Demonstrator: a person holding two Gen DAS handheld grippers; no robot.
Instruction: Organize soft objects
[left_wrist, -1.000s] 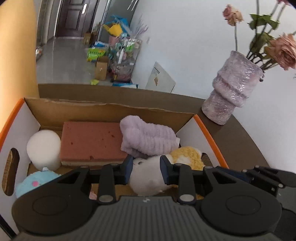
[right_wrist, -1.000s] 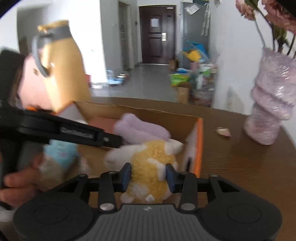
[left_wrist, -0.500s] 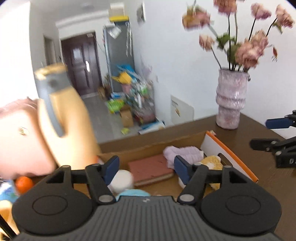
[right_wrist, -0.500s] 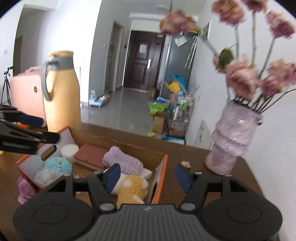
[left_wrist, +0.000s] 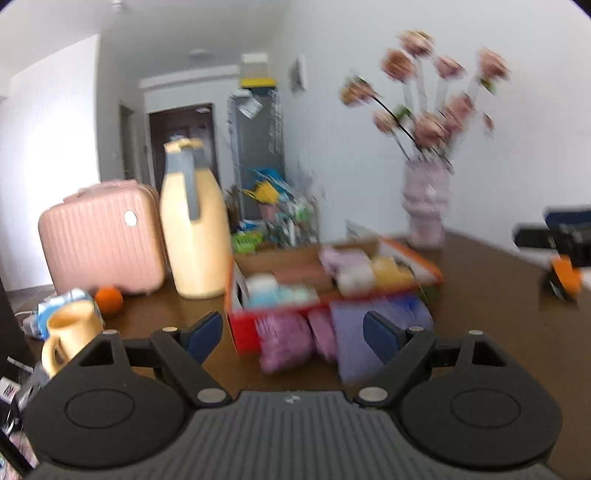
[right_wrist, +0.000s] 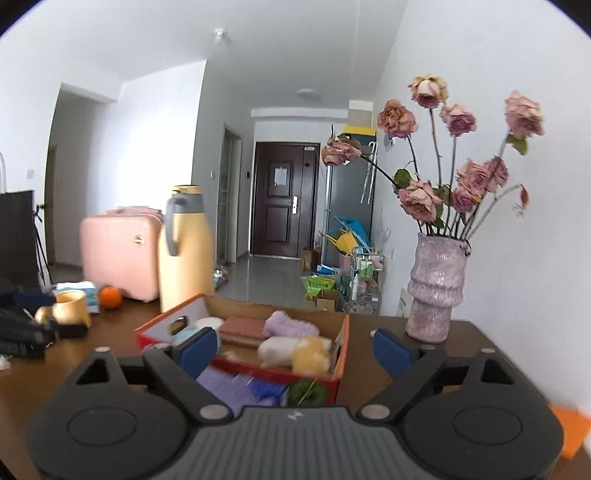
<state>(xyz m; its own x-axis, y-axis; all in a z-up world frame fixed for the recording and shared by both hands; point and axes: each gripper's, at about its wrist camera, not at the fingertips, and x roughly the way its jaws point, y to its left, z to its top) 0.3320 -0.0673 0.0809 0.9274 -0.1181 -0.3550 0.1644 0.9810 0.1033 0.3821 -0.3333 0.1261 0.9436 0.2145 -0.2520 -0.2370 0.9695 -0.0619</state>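
Both hand-held grippers have let go and pulled back from the box (right_wrist: 334, 363). A second ago the left hand-held gripper (left_wrist: 293, 338) was pinching a white plush inside it and the right hand-held gripper (right_wrist: 293, 350) a yellow one; now each stands wide, its jaws opening, with nothing between the pads. The white-and-yellow plush (right_wrist: 293, 350) lies in the box beside the purple cloth (right_wrist: 290, 325), the pink sponge (right_wrist: 242, 326) and a white sponge (right_wrist: 208, 322), so that drop looks done.

The box sits on the brown worktop (right_wrist: 369, 339), between the yellow jug (right_wrist: 184, 251) and the vase (right_wrist: 437, 286). In front of the box, outside it, soft things remain: a pink-purple lump (left_wrist: 282, 341), a lilac cloth (left_wrist: 369, 328), and, in the right view, something green (right_wrist: 306, 393). The left view is blurred, so what they are is unclear.

With both grippers free and wide, the task is likely partway along; these loose pieces seem next.
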